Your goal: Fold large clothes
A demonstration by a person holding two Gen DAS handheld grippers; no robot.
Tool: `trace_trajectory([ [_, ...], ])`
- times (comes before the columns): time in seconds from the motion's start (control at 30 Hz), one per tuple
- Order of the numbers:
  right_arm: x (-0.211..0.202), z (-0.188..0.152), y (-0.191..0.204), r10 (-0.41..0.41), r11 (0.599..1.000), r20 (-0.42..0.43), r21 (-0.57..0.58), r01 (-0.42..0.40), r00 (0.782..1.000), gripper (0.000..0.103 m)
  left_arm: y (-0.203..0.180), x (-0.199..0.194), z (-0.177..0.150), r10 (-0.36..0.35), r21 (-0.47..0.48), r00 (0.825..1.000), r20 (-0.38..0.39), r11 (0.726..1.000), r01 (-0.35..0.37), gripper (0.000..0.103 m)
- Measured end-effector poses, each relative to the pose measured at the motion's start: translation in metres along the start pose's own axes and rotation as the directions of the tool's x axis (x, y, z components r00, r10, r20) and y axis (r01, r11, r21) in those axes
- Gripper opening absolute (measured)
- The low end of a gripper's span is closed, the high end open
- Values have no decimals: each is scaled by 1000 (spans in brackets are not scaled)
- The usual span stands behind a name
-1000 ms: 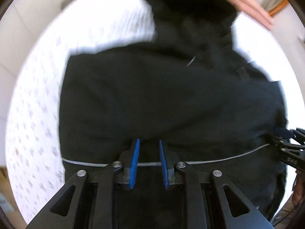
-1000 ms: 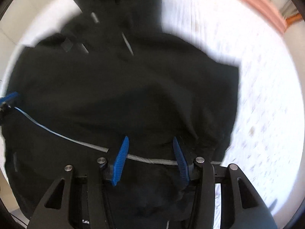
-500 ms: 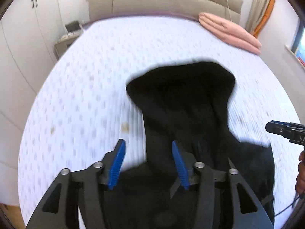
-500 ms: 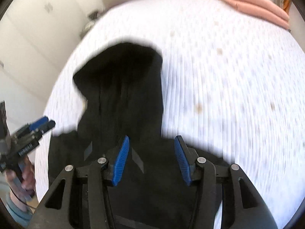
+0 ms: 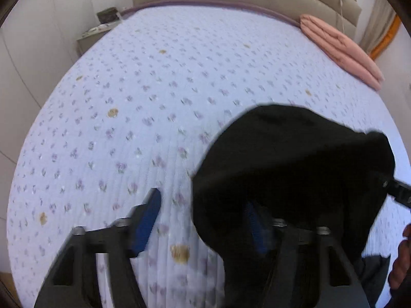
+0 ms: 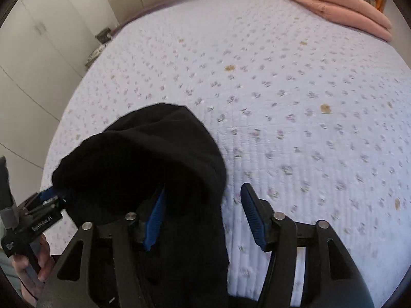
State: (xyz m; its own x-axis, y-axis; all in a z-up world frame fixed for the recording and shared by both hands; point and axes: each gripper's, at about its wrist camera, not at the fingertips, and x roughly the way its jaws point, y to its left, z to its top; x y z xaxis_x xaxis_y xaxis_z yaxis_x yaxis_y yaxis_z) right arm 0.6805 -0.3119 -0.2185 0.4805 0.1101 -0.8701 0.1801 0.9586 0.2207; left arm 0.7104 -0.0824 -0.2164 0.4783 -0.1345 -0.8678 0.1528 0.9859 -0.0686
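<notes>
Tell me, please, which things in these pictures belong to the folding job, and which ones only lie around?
Belong to the job:
- black garment, lifted above the bed
- left gripper, jaws closing
- right gripper, jaws closing
- floral bedspread, the work surface

Only lying around:
- folded pink blanket at the head of the bed
- bedside table with small items
- white wardrobe

Each gripper is a matte black frame of angular arms with triangular cut-outs and round silver screw heads at the pivots. The left gripper (image 5: pixel 203 220) and the right gripper (image 6: pixel 203 218) both carry ribbed blue pads (image 6: pixel 253 218) on their fingers. Seen from the right wrist, the left one's side bears small white lettering (too blurred to read).
</notes>
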Motion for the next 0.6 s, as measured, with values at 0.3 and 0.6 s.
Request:
trace_trajectory([
  [0.3, -90, -29, -32, 38, 998, 210, 46, -49, 977, 4, 18, -89, -10, -269, -18, 935, 231, 960, 280, 9],
  [0.6, 6, -69, -45, -56, 998, -76, 17, 57, 996, 5, 19, 36, -53, -127, 27, 979, -161, 991, 133, 13],
])
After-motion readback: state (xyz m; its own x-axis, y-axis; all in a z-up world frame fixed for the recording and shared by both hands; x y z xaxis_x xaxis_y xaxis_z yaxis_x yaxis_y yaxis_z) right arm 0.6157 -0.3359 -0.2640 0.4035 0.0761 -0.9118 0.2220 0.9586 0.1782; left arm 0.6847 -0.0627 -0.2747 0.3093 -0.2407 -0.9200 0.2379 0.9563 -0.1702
